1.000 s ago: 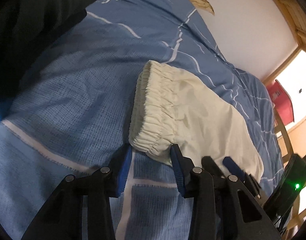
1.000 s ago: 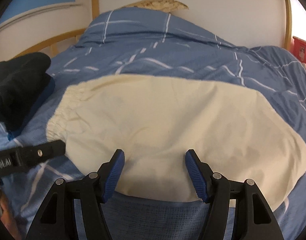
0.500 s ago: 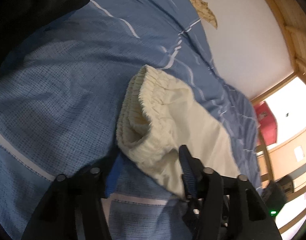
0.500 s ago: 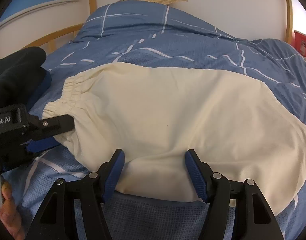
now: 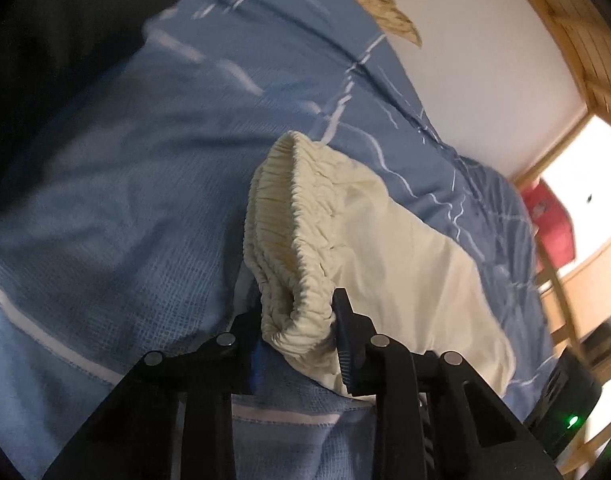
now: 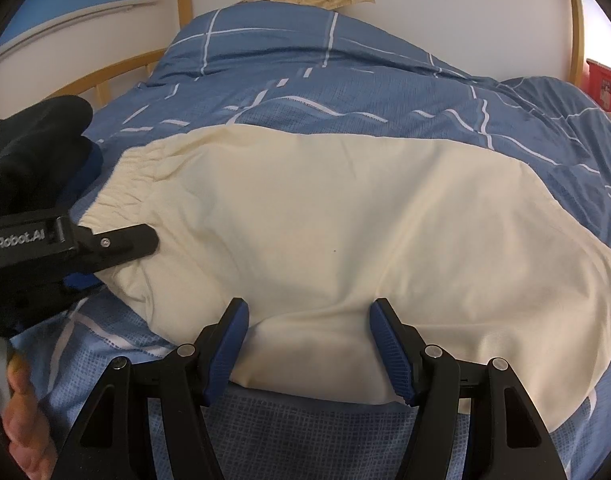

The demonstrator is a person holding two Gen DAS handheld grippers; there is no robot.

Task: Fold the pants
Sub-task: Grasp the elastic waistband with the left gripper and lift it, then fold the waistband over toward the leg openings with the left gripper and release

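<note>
Cream pants (image 6: 337, 240) lie folded on a blue checked duvet (image 6: 345, 80), with the elastic waistband (image 5: 281, 240) at the left end. My left gripper (image 5: 299, 332) is shut on the near corner of the waistband and lifts it off the duvet; it also shows in the right wrist view (image 6: 117, 248). My right gripper (image 6: 309, 336) is open, its fingers astride the near edge of the pants at mid-length, not closed on the cloth.
A black garment (image 6: 33, 152) lies at the left of the bed. A wooden bed frame (image 6: 117, 76) and white wall are behind. A red box (image 5: 553, 224) stands past the bed's right end.
My left gripper has closed on the waistband corner and raised it, bunching the elastic. My right gripper has moved a little further in over the pants' near edge, still open.
</note>
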